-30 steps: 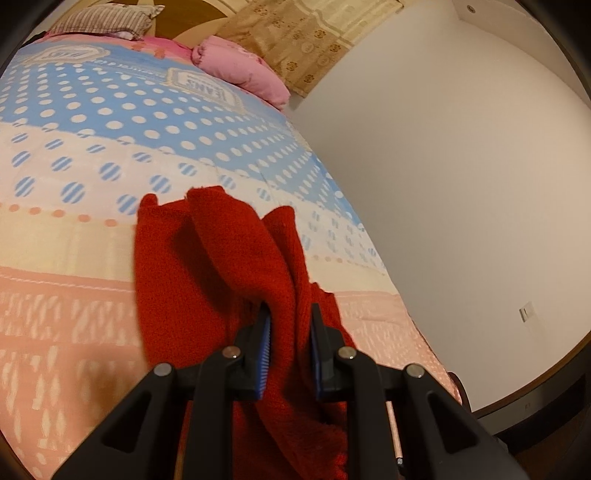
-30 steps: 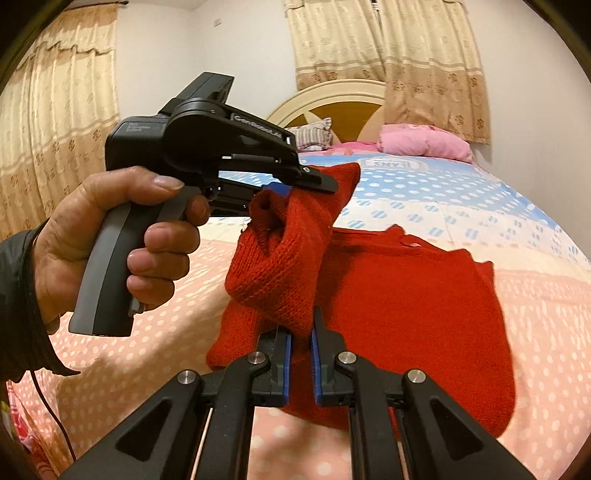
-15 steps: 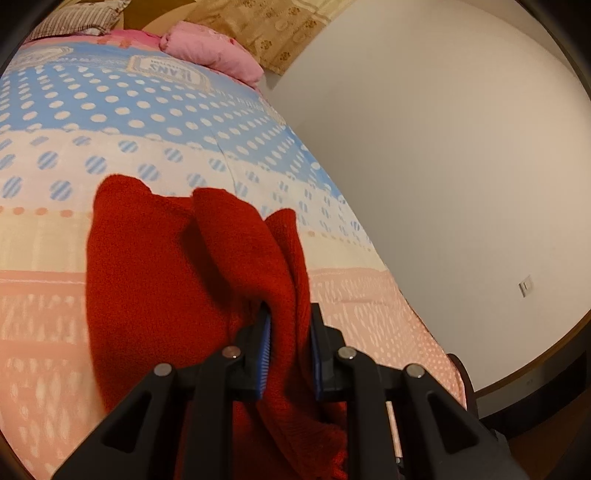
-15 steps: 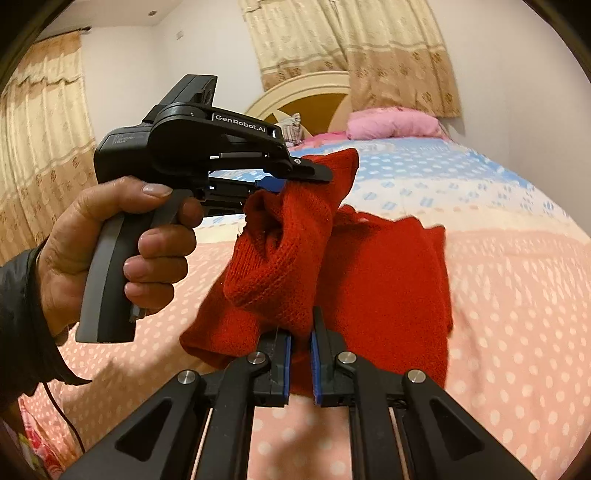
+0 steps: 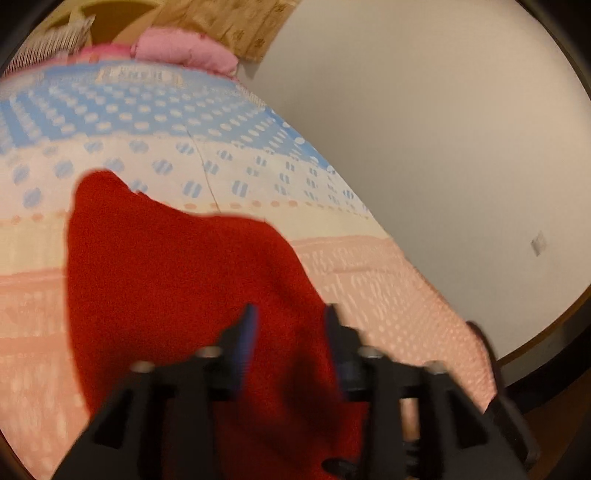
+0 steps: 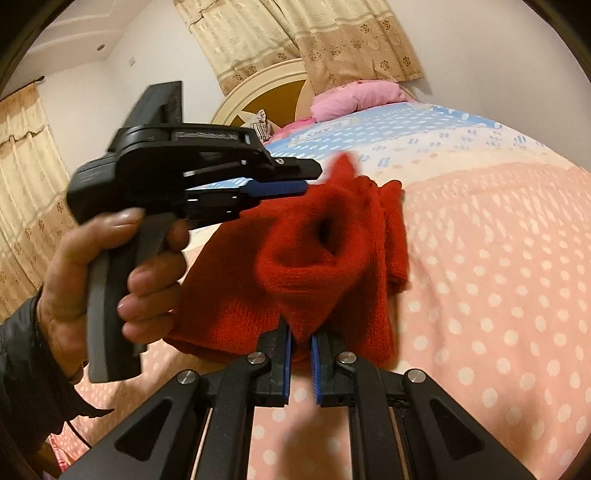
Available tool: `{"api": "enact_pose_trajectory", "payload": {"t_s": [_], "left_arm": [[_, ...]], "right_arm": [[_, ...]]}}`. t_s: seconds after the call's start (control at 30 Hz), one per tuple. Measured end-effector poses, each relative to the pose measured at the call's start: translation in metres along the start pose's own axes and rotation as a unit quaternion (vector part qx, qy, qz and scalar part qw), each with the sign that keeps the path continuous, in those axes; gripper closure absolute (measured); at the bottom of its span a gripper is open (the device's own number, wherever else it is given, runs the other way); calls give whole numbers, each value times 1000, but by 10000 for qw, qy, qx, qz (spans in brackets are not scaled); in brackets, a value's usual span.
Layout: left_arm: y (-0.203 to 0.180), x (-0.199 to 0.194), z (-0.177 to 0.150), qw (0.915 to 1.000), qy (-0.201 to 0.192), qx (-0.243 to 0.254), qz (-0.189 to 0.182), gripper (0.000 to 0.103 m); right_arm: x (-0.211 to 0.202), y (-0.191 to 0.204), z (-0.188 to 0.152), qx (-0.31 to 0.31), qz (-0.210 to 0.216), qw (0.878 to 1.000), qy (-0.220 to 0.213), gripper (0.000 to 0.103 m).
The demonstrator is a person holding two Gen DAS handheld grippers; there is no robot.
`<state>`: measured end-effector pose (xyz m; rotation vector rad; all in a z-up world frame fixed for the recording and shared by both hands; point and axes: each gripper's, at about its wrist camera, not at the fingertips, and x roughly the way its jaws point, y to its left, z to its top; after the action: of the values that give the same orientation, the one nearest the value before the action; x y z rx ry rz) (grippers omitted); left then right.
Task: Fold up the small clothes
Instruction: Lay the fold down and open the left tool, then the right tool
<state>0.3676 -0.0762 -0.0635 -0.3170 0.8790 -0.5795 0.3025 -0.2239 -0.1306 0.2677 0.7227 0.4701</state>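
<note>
At the bottom of the right wrist view, my right claw (image 6: pixel 300 354) has its 2 blue pads a little apart, and a point of the red knit sweater (image 6: pixel 306 266) hangs down between them. I cannot tell if the pads are squeezing it. The sweater is bunched up in the middle of the frame, with its far part lying on the pink dotted bedspread (image 6: pixel 498 288).

On the left of that frame, a hand (image 6: pixel 110 273) grips my left claw (image 6: pixel 291 181), whose tips sit right at the top edge of the sweater. In the blurry left wrist view, my left claw (image 5: pixel 290 325) has its 2 fingers spread wide, with red cloth lying under and between them.

Farther back, the bedspread turns blue with white dots. A pink pillow (image 6: pixel 354 98) sits in the upper middle, then the round headboard (image 6: pixel 266 92) and the beige curtains (image 6: pixel 303 33)
</note>
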Motion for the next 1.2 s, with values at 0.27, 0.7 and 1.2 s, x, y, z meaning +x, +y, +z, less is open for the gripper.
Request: {"api": "enact_pose_trajectory", "payload": {"t_s": [0.27, 0.7, 1.2], "left_arm": [[19, -64, -49, 9886, -773, 905, 918, 14], [65, -53, -75, 9892, -764, 113, 1248, 9], [62, -50, -85, 9912, -629, 72, 1164, 5]], "right_arm": [[-13, -10, -3, 235, 257, 9994, -83, 93], [6, -32, 67, 559, 83, 9984, -32, 41], [28, -78, 55, 934, -186, 9953, 198, 92]]}}
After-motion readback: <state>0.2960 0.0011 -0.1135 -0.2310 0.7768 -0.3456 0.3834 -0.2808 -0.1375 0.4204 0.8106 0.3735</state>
